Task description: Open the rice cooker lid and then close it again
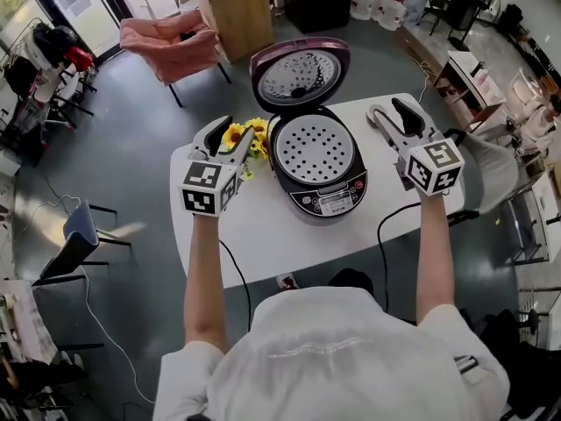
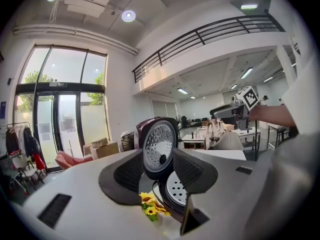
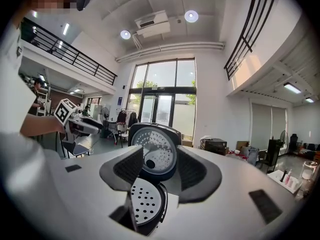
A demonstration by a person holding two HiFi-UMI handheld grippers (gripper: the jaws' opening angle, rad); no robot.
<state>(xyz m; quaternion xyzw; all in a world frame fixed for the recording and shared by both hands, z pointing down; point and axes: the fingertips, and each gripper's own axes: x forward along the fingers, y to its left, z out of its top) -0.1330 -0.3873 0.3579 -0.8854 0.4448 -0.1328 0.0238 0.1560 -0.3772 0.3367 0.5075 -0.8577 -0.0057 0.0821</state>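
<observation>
1. Head view: rice cooker [image 1: 326, 196] at the centre of a white table [image 1: 263, 253]. Its lid [image 1: 300, 75] stands open, raised at the body's 12 o'clock, and the perforated inner plate [image 1: 314, 152] is exposed.
2. Head view: left gripper [image 1: 232, 135] at the cooker's 9 o'clock, right gripper [image 1: 387, 109] at its 3 o'clock. Both are held over the table, apart from the cooker.
3. Head view alone: the whole tabletop layout, and a pink chair [image 1: 166, 42] on the floor beyond the table at 11 o'clock.
4. Head view: sunflowers [image 1: 245, 137] at the cooker's 10 o'clock, just beside the left gripper's tips.
5. Left gripper view: jaws spread, nothing between the pads. The lid's inner face is framed in the gap, with the sunflowers below at 6 o'clock. The right gripper's marker cube shows at 2 o'clock.
6. Right gripper view: jaws spread, nothing between the pads. The lid is framed in the gap, with the perforated plate at 6 o'clock. The left gripper's marker cube shows at 9 o'clock.
</observation>
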